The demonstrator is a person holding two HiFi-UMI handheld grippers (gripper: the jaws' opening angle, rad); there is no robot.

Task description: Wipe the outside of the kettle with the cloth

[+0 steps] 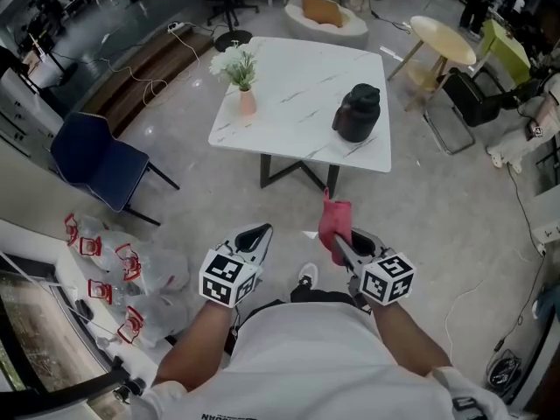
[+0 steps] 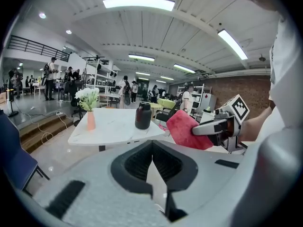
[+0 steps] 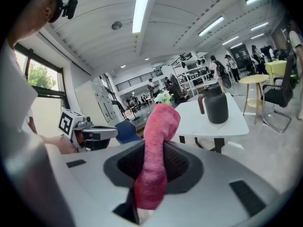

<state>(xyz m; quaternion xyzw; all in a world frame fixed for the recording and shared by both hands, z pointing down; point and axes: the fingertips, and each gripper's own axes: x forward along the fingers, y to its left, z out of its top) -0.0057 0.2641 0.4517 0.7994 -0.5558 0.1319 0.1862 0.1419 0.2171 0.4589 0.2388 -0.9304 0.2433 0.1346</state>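
one cloth (image 1: 333,220) clamped in right hand-held gripper (image 1: 341,248), left hand-held gripper (image 1: 261,232) closed, table (image 1: 297,152) edge well ahead.

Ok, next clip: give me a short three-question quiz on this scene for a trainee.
1. True or false: the kettle stands on the floor.
2. What is clamped in the right gripper?
3. What shares the table with the kettle? A laptop; B vase of flowers; C plate.
Key: 1 false, it is on the table; 2 the cloth; 3 B.
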